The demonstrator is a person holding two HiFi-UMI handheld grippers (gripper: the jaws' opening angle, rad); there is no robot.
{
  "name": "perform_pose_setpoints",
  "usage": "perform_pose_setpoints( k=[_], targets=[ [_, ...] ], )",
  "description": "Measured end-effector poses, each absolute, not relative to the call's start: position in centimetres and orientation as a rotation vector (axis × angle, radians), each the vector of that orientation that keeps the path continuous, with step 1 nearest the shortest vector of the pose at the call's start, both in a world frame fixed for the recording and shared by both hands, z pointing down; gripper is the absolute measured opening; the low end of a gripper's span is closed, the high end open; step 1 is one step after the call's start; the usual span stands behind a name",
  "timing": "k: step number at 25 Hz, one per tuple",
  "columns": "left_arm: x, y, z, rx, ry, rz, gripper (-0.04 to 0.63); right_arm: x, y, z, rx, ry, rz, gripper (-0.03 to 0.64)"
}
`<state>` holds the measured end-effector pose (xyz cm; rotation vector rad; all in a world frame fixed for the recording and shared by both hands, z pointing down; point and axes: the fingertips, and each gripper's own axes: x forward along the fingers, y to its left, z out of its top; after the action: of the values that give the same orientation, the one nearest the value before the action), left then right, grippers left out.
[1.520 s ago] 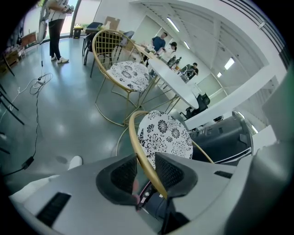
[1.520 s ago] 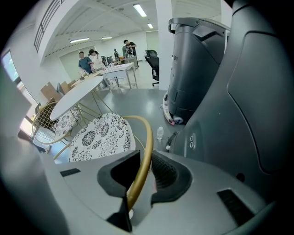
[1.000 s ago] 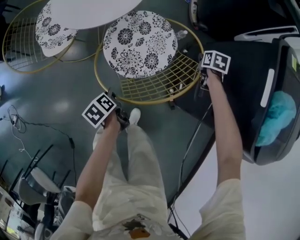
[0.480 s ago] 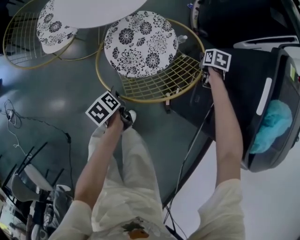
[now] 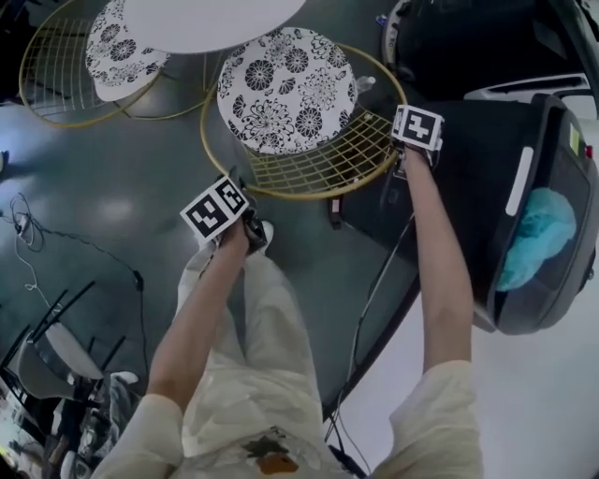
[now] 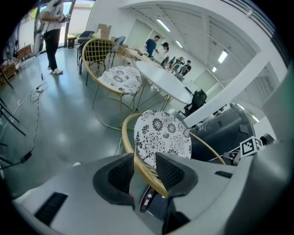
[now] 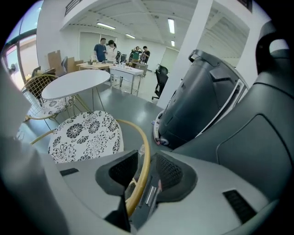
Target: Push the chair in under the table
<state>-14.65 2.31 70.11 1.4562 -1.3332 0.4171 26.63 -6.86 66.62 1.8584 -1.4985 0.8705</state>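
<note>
The chair has a gold wire frame and a round black-and-white floral cushion (image 5: 285, 89). Its far edge lies just under the round white table (image 5: 206, 19). My left gripper (image 5: 236, 185) is at the near left of the chair's gold rim (image 5: 309, 187). In the left gripper view the rim (image 6: 131, 151) crosses between the jaws of this gripper (image 6: 142, 167), touching both pads while they are opening. My right gripper (image 5: 408, 122) is at the rim's right side. There the rim (image 7: 143, 151) runs between that gripper's (image 7: 146, 167) opening jaws, with a gap at the right pad.
A second gold chair (image 5: 122, 56) stands left of the table. A big dark machine (image 5: 524, 187) holding a teal cloth (image 5: 543, 234) stands close on the right. Cables (image 5: 37, 253) lie on the grey floor at left. Several people stand far back (image 7: 103, 48).
The chair has slid a little toward the table, and both grippers went with it. The right gripper shifted left along the rim.
</note>
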Motion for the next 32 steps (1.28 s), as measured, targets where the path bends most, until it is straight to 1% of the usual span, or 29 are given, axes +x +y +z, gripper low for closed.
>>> perform_pose_setpoints(
  k=[4, 5, 8, 11, 14, 15, 18, 19, 21, 24, 27, 32],
  targets=[
    [-13.8, 2.3, 66.5, 1.584, -1.284, 0.432, 0.130, 28.9, -1.5, 62.7, 1.969, -1.132, 0.711, 0.112],
    [-14.2, 2.8, 66.0, 1.621, -1.280, 0.443, 0.130, 28.3, 0.0, 62.3, 1.987, -1.089, 0.678, 0.112],
    [-15.9, 3.5, 64.0, 1.730, -1.264, 0.419, 0.130, 22.6, 2.2, 61.6, 2.029, -1.180, 0.711, 0.112],
    [-16.8, 3.2, 60.9, 1.832, -1.246, 0.364, 0.129, 15.7, 1.4, 59.8, 2.058, -1.441, 0.777, 0.112],
    [-17.2, 3.9, 57.8, 1.921, -1.233, 0.341, 0.129, 12.7, 2.6, 55.8, 2.167, -1.550, 0.735, 0.110],
    [-17.3, 4.2, 56.5, 1.952, -1.225, 0.332, 0.129, 11.3, 3.6, 54.7, 2.192, -1.591, 0.756, 0.106],
    [-17.9, 5.6, 51.9, 2.042, -1.199, 0.278, 0.125, 6.8, 7.0, 50.8, 2.206, -1.732, 0.760, 0.062],
    [-18.4, 6.4, 50.4, 2.058, -1.185, 0.263, 0.103, 5.2, 8.1, 49.6, 2.198, -1.787, 0.760, 0.057],
    [-19.0, 8.7, 47.8, 2.074, -1.114, 0.256, 0.030, 2.0, 10.5, 47.6, 2.171, -1.899, 0.769, 0.051],
    [-19.2, 12.4, 44.4, 2.162, -1.021, 0.271, 0.011, -2.4, 14.0, 44.2, 2.121, -2.059, 0.770, 0.048],
    [-19.5, 16.0, 42.2, 2.265, -0.988, 0.302, 0.009, -6.6, 17.7, 41.0, 2.052, -2.193, 0.717, 0.018],
    [-19.9, 21.2, 39.8, 2.395, -0.939, 0.352, 0.009, -12.7, 22.4, 37.4, 1.940, -2.284, 0.443, 0.009]
  ],
)
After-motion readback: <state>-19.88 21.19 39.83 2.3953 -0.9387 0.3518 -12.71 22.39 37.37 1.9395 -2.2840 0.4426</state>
